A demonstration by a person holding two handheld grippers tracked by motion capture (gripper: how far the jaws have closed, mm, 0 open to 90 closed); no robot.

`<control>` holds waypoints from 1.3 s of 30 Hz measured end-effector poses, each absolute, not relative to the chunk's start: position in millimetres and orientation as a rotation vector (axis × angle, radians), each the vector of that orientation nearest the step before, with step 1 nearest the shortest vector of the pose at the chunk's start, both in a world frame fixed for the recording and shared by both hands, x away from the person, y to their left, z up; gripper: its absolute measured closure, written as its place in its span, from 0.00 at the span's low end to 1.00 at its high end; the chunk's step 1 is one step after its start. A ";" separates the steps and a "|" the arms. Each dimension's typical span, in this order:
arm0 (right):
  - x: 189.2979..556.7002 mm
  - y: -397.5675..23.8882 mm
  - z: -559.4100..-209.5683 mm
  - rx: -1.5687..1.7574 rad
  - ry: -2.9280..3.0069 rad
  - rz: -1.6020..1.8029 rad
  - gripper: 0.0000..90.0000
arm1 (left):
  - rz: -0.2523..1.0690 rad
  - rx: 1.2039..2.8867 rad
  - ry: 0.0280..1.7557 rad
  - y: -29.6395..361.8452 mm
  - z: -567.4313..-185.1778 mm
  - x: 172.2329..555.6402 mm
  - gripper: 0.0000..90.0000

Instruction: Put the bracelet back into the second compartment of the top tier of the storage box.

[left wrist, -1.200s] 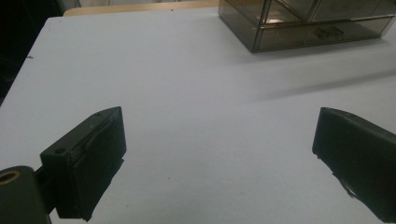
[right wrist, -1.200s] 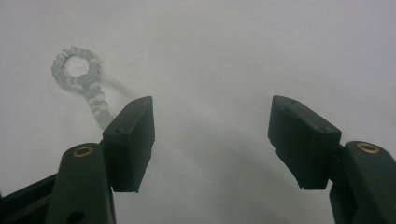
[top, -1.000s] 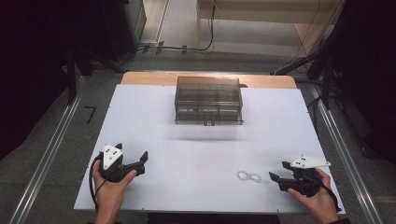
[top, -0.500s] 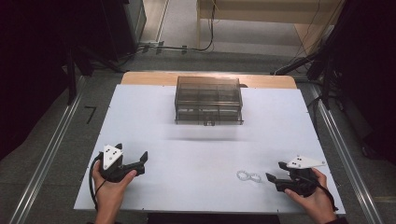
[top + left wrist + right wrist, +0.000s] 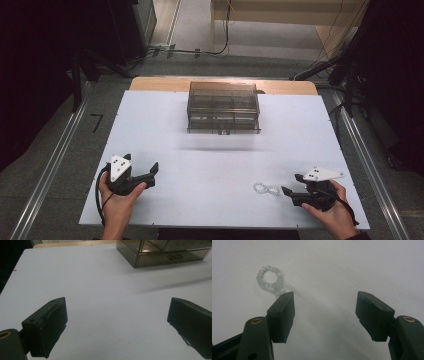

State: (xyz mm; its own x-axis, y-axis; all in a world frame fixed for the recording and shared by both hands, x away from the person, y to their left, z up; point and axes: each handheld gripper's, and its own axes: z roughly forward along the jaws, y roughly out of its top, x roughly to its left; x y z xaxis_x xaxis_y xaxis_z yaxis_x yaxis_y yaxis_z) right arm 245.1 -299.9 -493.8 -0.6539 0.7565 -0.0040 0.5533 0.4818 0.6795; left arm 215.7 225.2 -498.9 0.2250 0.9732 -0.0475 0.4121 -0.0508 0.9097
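Low at the near edge of the white table point(image 5: 165, 130), two hands, two grippers. Left gripper point(image 5: 150, 172) held near the front left corner, jaws spread wide with nothing but bare tabletop between them, as seen in the left gripper view point(image 5: 117, 322). Plenty of open white surface ahead of it, running clear up toward the box. Right gripper point(image 5: 292, 186) down by the front right corner, jaws likewise standing wide apart and gripping nothing, the gap over plain table in its own view point(image 5: 325, 315). Just beyond its tips, a small bead bracelet point(image 5: 266, 189) lying flat on the table, pale translucent beads twisted into a figure of eight; in the right gripper view the bracelet point(image 5: 270, 280) sits off past the left-hand jaw, one loop fully showing, the other end tucked behind that jaw's tip, not between the pads. Whether the jaw tip touches the beads: cannot tell. Little margin between bracelet and front edge, a broad clear stretch of table to the bracelet's left, between the two hands. Farther out, mid-table toward the back, a smoky clear plastic drawer box point(image 5: 223, 107), drawers shut, standing square, well apart from both grippers and with free room on either side. Behind it, a strip of bare wooden tabletop point(image 5: 150, 83) at the far edge, then grey floor.
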 end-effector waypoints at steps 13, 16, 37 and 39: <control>245.7 -294.8 -494.7 1.098 2.443 0.946 0.34 | 0.799 1.618 1.319 224.9 -498.7 215.6 0.03; 245.7 -292.5 -495.0 1.095 2.446 0.945 0.34 | 0.798 1.617 1.320 225.0 -498.9 215.6 0.03; 244.9 -281.8 -497.2 1.046 2.504 0.940 0.45 | 0.798 1.619 1.319 225.0 -498.9 215.7 0.04; 244.9 -281.0 -497.4 1.034 2.512 0.936 0.48 | 0.797 1.620 1.320 225.1 -498.9 215.7 0.03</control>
State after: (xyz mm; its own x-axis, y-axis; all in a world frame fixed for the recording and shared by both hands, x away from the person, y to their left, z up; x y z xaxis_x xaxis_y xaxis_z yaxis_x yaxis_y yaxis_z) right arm 244.9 -281.0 -497.4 -0.7097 0.7045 -0.0013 0.5319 0.5370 0.6547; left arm 215.7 225.1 -498.9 0.2311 0.9718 -0.0464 0.4112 -0.0543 0.9099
